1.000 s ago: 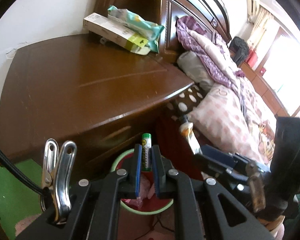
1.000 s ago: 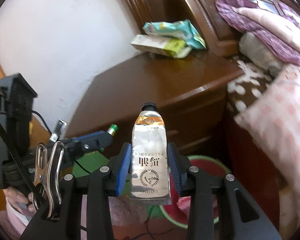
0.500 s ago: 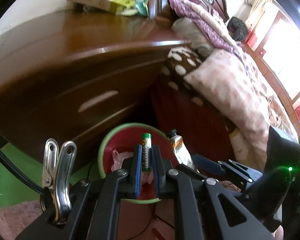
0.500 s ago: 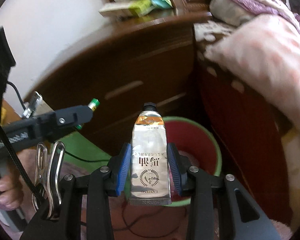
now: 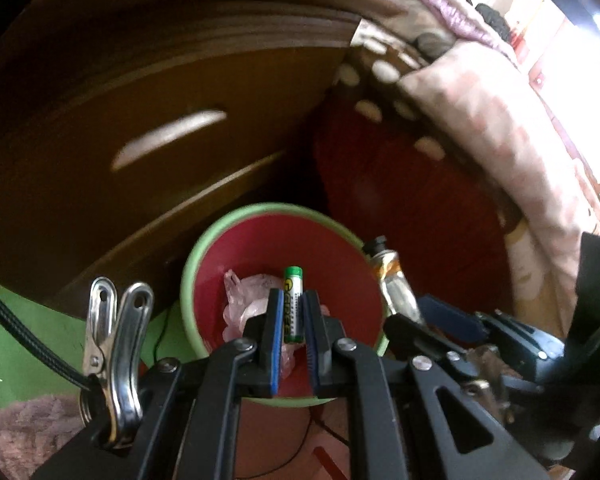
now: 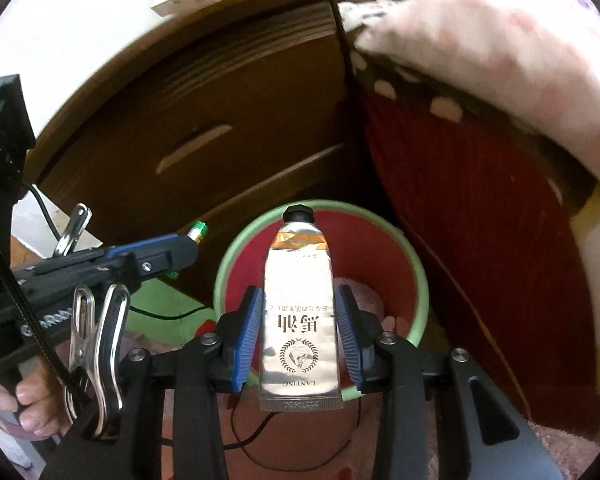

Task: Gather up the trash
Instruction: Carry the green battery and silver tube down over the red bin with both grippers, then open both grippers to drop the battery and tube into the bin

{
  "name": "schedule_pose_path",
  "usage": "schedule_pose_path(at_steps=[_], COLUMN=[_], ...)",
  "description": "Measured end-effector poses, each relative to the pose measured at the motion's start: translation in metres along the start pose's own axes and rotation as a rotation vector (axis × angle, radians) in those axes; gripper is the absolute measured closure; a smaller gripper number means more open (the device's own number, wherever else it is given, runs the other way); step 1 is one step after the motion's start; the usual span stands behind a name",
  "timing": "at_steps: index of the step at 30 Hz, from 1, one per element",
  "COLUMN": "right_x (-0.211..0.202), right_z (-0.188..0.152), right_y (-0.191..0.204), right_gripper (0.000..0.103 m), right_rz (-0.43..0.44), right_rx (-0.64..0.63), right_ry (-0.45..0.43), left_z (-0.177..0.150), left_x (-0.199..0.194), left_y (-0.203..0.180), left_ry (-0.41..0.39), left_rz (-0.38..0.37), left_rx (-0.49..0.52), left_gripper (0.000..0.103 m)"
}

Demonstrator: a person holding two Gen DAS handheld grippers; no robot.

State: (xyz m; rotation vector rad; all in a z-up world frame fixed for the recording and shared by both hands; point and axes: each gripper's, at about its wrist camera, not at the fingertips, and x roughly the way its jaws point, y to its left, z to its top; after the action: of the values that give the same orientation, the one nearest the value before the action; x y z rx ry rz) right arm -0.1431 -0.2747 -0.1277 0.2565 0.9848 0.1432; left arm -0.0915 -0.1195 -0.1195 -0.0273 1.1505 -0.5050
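Left claw pinches a green battery, right claw clamps a silver cream tube. Both hang over the red bin, crumpled wrapper at its six o'clock. Drop-off step: each claw needs to open above the rim.

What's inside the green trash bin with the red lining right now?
Inside the bin, crumpled pinkish plastic lies at the bottom. The battery and tube are held above it and hide part of the bottom, so anything else there can't be seen.
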Motion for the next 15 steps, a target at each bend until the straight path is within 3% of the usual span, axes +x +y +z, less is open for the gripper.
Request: schedule_pose_path(at_steps=[15], right_x=[0.017], right_z=[-0.001], right_y=[-0.013], right_gripper=[0.065], right_rz=[-0.006], right_rx=[0.078], right_ry=[0.055], left_z=[-0.009], left_x=[0.039], left_y=[0.002], left_ry=[0.065], left_rz=[0.040], left_rx=[0.025], left_gripper=[0.093])
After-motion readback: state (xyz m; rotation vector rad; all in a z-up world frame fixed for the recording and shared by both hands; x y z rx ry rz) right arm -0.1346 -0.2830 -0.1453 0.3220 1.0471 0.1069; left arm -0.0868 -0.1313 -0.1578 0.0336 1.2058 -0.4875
